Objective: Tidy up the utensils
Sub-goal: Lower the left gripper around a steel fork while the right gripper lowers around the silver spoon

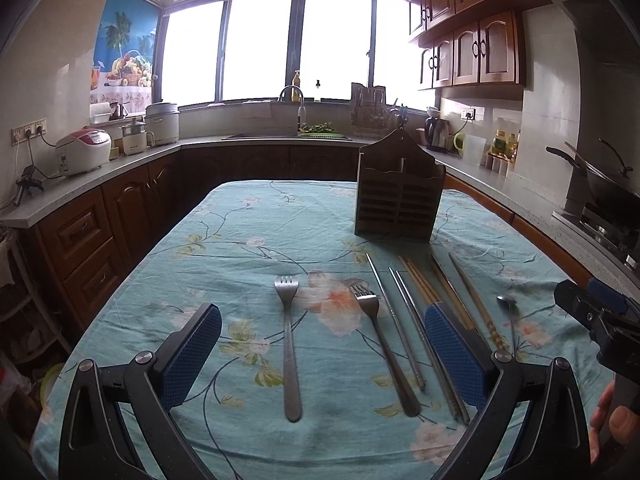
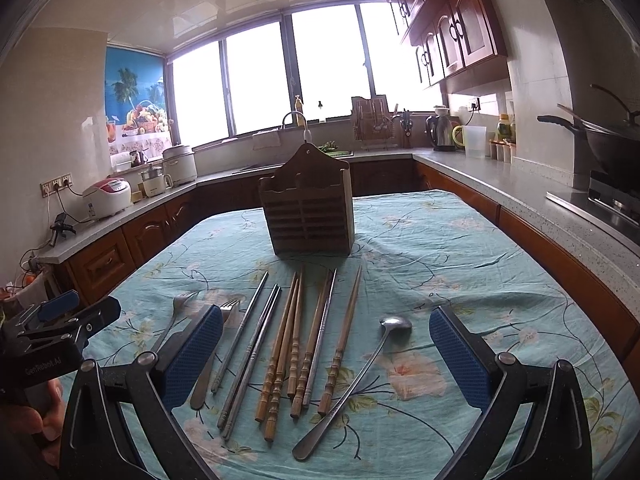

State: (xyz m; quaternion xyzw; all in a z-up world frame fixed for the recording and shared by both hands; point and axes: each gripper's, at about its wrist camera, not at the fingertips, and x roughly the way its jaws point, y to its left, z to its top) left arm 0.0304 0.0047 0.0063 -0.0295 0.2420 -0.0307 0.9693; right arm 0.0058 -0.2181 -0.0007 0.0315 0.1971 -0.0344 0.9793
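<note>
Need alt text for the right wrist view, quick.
Open right gripper hovers over utensils on a floral tablecloth: wooden chopsticks, metal chopsticks, a spoon. A wooden utensil holder stands behind.

Shiny metal forks, wooden chopsticks, wrinkled cloth

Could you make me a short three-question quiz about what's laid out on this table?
1. True or false: the wooden holder stands upright behind the utensils.
2. How many forks lie on the cloth? A) one B) two C) four
3. Fill in: the spoon lies between the fingers of the ___ gripper.

Key: 1 true. 2 B. 3 right. Both the right and the left gripper are open and hold nothing.
</note>
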